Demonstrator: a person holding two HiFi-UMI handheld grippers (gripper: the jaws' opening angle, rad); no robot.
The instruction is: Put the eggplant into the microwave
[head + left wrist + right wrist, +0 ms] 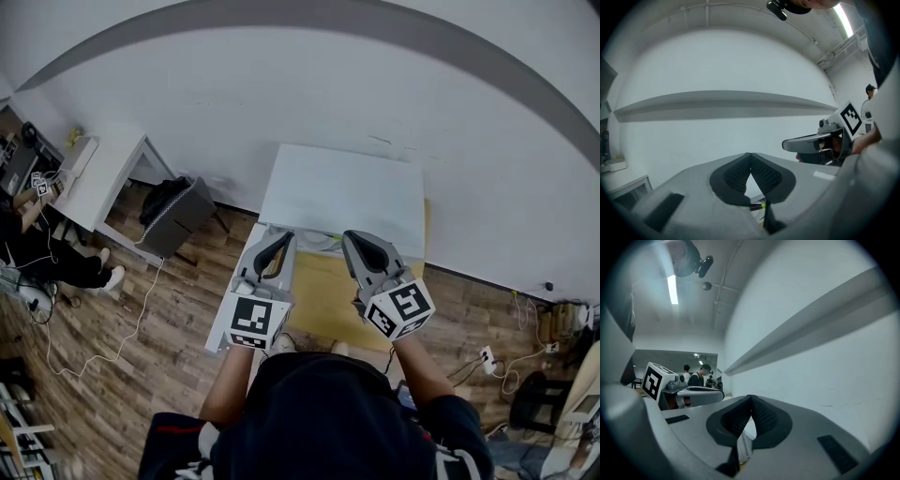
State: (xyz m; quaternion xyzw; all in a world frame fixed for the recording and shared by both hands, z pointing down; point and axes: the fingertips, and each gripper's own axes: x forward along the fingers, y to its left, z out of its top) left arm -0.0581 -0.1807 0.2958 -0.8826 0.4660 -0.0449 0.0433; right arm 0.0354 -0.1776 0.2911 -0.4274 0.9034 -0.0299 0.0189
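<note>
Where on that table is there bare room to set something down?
The yellow tabletop between the left gripper and right gripper is bare, as is the white microwave top. Crowded: along the microwave's front, by both gripper tips.

Left hand-held gripper [284, 236] and right hand-held gripper [352, 236] side by side, level, jaws together, empty

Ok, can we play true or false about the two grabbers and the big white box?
1. The left gripper is shut with nothing in it. True.
2. The right gripper is holding an eggplant. False: its jaws are together on nothing.
3. The white microwave stands against the wall. True.
4. The floor is carpet. False: it is wood planks.
</note>
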